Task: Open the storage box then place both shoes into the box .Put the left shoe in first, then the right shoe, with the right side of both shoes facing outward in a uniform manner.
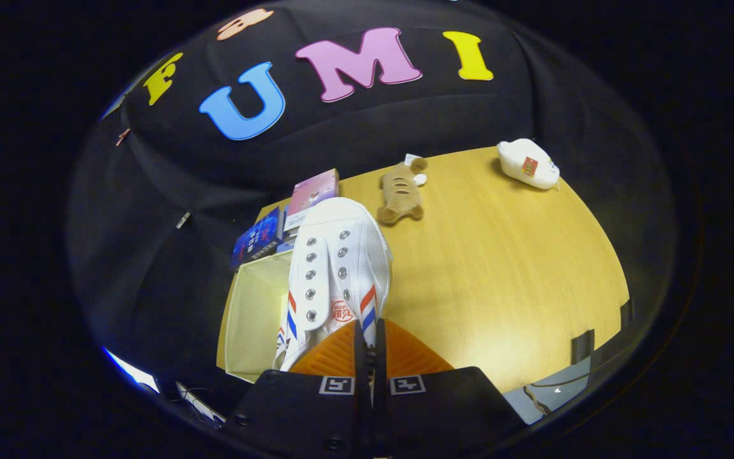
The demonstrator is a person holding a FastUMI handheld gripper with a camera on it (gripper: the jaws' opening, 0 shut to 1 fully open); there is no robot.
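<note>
A white canvas shoe (335,268) with metal eyelets and red and blue stripes hangs toe-away from my gripper (369,347), whose fingers are shut on its heel edge. The shoe is lifted over the right rim of the open cream storage box (255,312), which stands on the wooden table just left of the fingers. I cannot tell whether another shoe lies inside the box; its visible inner wall is bare.
Beyond the box lie several small books or packets (290,217). A brown plush toy (401,191) lies further back on the yellow wooden table (501,268), and a white plush item (527,164) sits at the far right corner.
</note>
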